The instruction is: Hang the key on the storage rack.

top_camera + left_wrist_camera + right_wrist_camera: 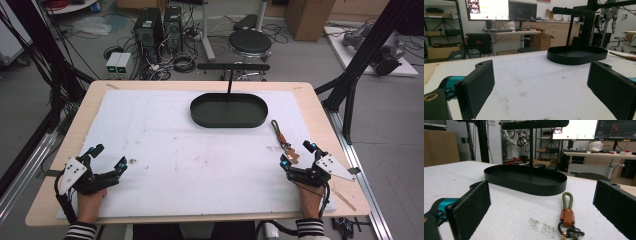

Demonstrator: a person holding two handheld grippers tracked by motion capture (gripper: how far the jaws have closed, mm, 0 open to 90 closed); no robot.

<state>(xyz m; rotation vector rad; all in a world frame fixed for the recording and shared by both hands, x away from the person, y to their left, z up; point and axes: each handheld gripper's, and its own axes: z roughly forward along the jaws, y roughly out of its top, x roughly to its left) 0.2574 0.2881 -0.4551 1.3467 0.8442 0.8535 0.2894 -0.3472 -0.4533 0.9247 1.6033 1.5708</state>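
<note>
A keychain (283,140) with an olive loop, a brown leather tab and a metal ring lies on the white mat at the right, between the black tray and my right gripper (298,154). That gripper is open, and the keychain's ring end (568,220) lies on the mat between its wide-set jaws, untouched. The black oval tray (229,111) with an upright stand and a crossbar (233,66) sits at the far middle of the table. My left gripper (109,157) rests open near the front left, nothing between its jaws; the tray's wall (576,58) lies ahead to its right.
The white mat (190,150) covers most of the wooden table (50,200). A thin wooden stick (345,199) lies near the right front corner. Black frame posts (365,55) stand at the table's right, cables and computer cases on the floor beyond.
</note>
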